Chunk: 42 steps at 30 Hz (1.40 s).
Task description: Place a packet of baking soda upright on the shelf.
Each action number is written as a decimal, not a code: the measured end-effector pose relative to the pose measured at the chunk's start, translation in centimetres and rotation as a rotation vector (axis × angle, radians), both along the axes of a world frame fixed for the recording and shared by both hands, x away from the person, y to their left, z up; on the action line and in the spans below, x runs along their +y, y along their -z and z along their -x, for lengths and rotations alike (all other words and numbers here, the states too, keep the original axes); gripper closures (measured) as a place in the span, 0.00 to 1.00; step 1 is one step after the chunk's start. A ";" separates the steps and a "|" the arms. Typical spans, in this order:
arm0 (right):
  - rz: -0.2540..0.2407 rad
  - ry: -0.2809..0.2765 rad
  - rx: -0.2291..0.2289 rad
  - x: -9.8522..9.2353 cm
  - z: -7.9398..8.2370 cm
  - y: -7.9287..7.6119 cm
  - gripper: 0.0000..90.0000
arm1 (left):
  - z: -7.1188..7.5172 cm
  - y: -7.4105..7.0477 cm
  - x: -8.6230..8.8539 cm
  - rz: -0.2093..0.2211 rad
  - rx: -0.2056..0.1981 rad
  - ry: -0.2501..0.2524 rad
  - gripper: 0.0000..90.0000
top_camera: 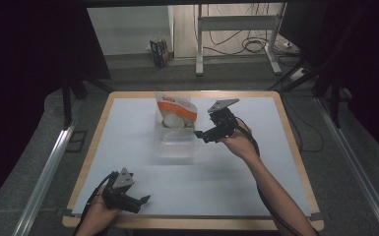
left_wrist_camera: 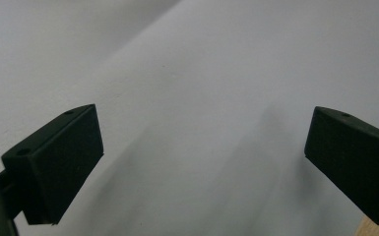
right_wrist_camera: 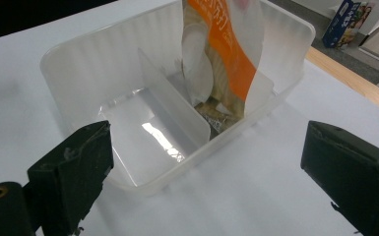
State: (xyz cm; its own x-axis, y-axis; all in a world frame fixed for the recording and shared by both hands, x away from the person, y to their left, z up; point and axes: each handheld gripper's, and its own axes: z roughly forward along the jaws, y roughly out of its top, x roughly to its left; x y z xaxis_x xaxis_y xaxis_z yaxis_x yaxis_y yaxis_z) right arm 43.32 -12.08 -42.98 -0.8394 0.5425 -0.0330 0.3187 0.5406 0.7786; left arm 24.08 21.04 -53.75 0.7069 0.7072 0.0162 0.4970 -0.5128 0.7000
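Two hand-held grippers are at work over the white table [top_camera: 256,162] in the high view. The right hand-held gripper [top_camera: 201,134] hovers just beside the right wall of a clear plastic bin [top_camera: 177,142] near the table's middle, its jaws spread and holding nothing. An orange-and-white snack bag [top_camera: 176,107] stands upright in the bin's far compartment, with a pale round item in front of it that is too small to make out; the near compartment looks empty. The left hand-held gripper [top_camera: 142,201] rests low at the near edge of the table, well apart from the bin.

In the left gripper view, the left hand-held gripper [left_wrist_camera: 204,147] has its jaws wide apart over bare white table, nothing between them.

In the right gripper view, the right hand-held gripper [right_wrist_camera: 206,169] looks down with jaws spread towards the clear plastic bin [right_wrist_camera: 78,64]. A divider [right_wrist_camera: 172,98] splits the bin; the snack bag [right_wrist_camera: 226,44] leans in the far part above some darker wrapped pieces, and the near part is bare.

As a judgement, packing looks partly done: one compartment filled, the other waiting, and no further item lies on the table.
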 end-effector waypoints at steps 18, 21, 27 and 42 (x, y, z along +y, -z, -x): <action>-0.021 -0.021 -0.012 -1.9 2.8 1.2 0.06 | 0.0 0.0 0.0 -0.003 -0.002 -0.001 0.01; -0.036 -0.022 -0.021 -2.0 3.1 1.1 0.06 | 0.1 0.0 0.0 -0.004 -0.005 0.001 0.01; -0.028 -0.034 -0.025 -2.0 4.2 1.3 0.06 | 0.1 0.0 0.0 -0.002 -0.008 0.003 0.01; -0.029 -0.035 -0.023 -3.3 6.3 1.9 0.06 | 0.2 -0.1 0.0 -0.001 -0.016 0.011 0.01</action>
